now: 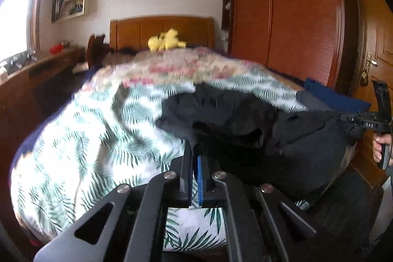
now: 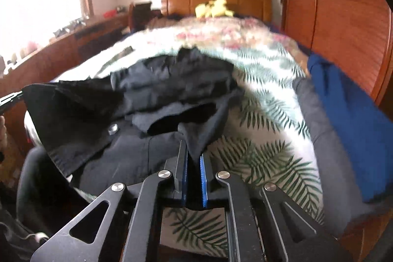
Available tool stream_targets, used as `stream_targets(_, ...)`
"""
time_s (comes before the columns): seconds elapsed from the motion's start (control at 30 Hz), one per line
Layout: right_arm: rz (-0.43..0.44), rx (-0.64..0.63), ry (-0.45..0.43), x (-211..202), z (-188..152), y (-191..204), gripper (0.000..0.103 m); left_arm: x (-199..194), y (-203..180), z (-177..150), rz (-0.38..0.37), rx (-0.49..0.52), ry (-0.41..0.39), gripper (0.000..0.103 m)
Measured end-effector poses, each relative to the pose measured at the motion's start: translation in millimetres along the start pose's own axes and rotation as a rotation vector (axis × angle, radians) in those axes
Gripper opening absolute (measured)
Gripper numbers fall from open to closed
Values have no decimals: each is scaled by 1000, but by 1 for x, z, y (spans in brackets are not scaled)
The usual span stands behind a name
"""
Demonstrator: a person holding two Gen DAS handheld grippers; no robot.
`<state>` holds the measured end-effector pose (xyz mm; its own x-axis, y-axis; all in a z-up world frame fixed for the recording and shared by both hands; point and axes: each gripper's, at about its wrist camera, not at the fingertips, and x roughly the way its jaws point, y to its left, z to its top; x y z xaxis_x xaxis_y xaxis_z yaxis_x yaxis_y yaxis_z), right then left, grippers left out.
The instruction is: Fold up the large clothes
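A large black garment lies rumpled across the near end of a bed with a leaf-print cover. My left gripper is shut on an edge of the black garment. My right gripper is shut on another edge of the same garment, which has a metal button. The right gripper also shows in the left wrist view, at the garment's far right end. The cloth hangs stretched and bunched between the two grippers.
A blue cloth and a grey cloth lie on the bed's right side. A yellow plush toy sits by the wooden headboard. A wooden wardrobe stands right, a low cabinet left.
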<state>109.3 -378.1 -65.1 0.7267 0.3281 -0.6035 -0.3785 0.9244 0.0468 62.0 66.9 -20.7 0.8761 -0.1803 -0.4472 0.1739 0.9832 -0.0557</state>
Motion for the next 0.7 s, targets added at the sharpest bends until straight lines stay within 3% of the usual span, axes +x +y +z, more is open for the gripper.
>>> stream_targets(0.23,7,-65,-109,-73,25,23,5,-75,3,31,37,22,-114,0)
stream_targets(0.43,24,-110,-175,-129,35,39,5,-127,-9,36,50,51,-197,0)
stream_targets(0.57,46,-115,-179,-135,29,43,5,-114,-3,29,67,46,-164,0)
stream_targets(0.7,53,-113,-112,-98,20,41,5,-68,10,25,80,22,-98,0)
